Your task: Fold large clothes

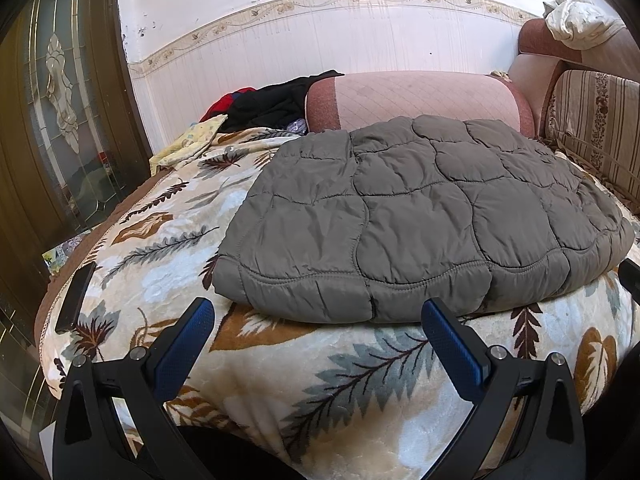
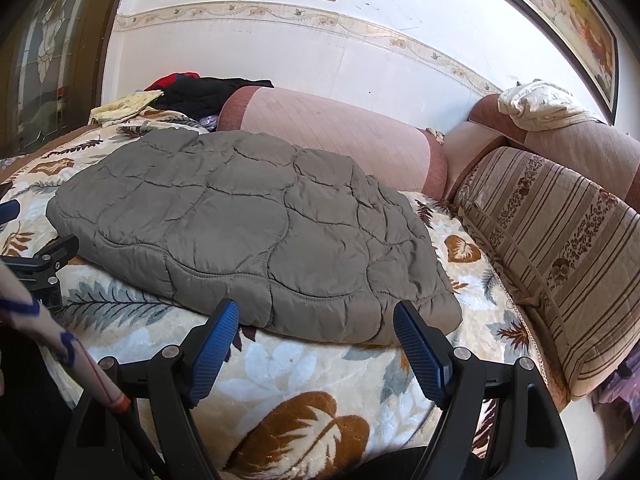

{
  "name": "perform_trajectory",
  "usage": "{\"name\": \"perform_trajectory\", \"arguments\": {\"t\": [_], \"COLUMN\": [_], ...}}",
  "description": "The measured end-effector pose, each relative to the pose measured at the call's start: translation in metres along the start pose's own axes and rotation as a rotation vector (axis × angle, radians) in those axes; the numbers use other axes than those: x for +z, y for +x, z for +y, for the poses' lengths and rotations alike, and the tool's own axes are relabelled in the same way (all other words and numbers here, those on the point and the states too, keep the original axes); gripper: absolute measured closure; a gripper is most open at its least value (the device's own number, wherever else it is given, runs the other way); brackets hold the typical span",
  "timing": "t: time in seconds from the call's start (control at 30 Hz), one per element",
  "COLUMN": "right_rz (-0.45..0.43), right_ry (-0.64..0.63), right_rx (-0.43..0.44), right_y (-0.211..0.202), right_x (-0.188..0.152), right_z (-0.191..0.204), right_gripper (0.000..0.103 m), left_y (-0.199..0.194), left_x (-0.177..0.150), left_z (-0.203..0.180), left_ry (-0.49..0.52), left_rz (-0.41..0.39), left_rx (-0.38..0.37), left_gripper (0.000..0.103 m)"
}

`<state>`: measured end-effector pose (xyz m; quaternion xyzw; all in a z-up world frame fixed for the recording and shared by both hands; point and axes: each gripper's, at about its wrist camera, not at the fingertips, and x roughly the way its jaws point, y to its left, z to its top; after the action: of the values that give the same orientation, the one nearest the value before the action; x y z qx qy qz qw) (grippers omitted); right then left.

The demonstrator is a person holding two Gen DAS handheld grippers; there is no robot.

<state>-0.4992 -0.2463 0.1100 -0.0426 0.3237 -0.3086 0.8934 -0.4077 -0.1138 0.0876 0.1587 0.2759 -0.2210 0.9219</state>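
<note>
Hovering with fingers spread and empty, the left gripper (image 1: pixel 316 316) and right gripper (image 2: pixel 316 318) are facing the folded grey jacket (image 1: pixel 420 216), whose near hem likely needs gripping next.

grey quilted padded jacket (image 1: pixel 420 216): folded, so its sleeves, collar and front are hidden under the top layer; which side faces up cannot be told.
black and red heap of clothes (image 1: pixel 272 104): partly behind the pink bolster cushion (image 1: pixel 420 98); what garments they are cannot be told.
flat black phone-like slab (image 1: pixel 76 298): lies at the blanket's edge, too distorted to identify.
left gripper (image 2: pixel 24 236): in the right wrist view cut by the left edge.
striped beige cushion (image 1: pixel 600 128): cut by the right edge.
</note>
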Motion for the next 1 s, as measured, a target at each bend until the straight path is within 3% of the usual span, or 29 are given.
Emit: {"name": "perform_trajectory", "arguments": {"t": [0.47,1.0], "right_rz": [0.006,0.005], "right_ry": [-0.062,-0.093], "right_rx": [-0.063,-0.045], "right_y": [0.009,0.012], "right_x": [0.013,0.017], "right_z": [0.019,0.03], "right_gripper": [0.019,0.019], "left_y": [0.0,0.001], "left_x": [0.001,0.001], "left_z": [-0.001,0.002], "left_ry": [-0.014,-0.029], "left_rz": [0.003,0.006], "left_rx": [0.013,0.018], "left_gripper": [0.0,0.0]}}
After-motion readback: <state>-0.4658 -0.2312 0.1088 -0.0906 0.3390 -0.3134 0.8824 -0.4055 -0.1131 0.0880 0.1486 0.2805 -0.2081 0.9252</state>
